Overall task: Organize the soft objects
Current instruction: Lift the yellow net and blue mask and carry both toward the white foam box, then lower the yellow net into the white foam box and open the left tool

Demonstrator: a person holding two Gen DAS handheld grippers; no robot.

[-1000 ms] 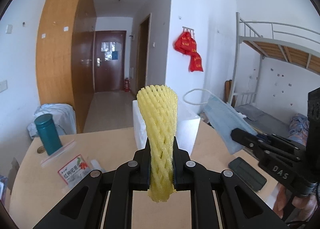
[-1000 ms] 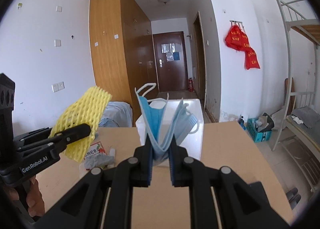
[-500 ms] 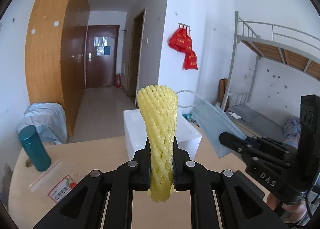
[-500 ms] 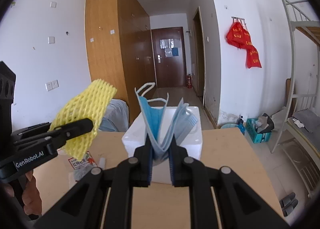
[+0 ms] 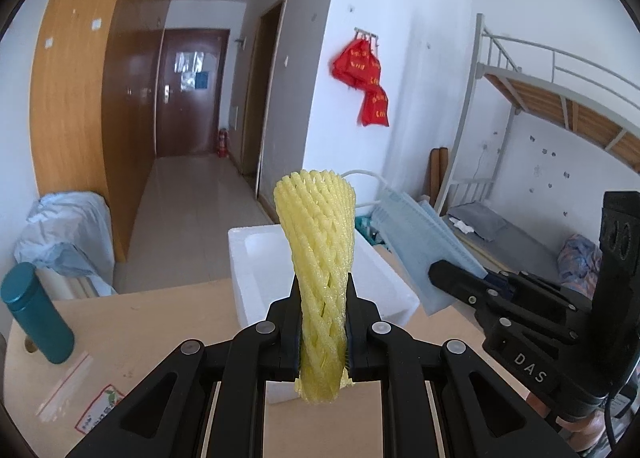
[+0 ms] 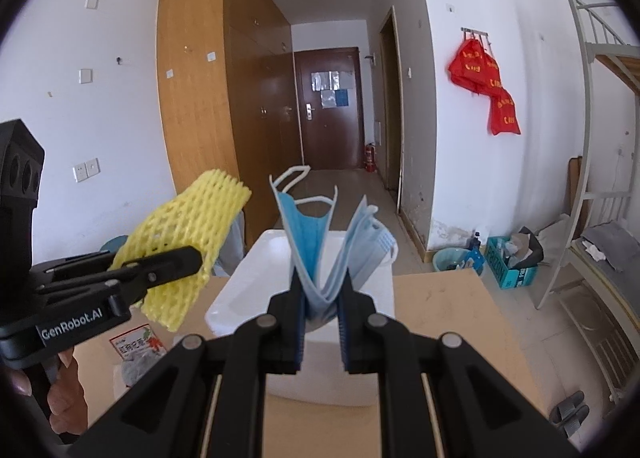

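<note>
Left wrist view showed a wooden table (image 5: pixel 152 322) carrying a white foam box (image 5: pixel 256 258), with a teal bottle (image 5: pixel 36 314) standing near its left edge. Above the box, the left gripper (image 5: pixel 323 322) had its jaws clamped on a yellow foam net (image 5: pixel 320 258), held upright. Just beside it, the right gripper (image 6: pixel 319 314) pinched a folded blue face mask (image 6: pixel 320 254), its white ear loops sticking up over the box.

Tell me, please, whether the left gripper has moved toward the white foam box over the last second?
Yes. In the right wrist view, the left gripper with its yellow foam net has shifted rightward and nearer the white foam box.
</note>
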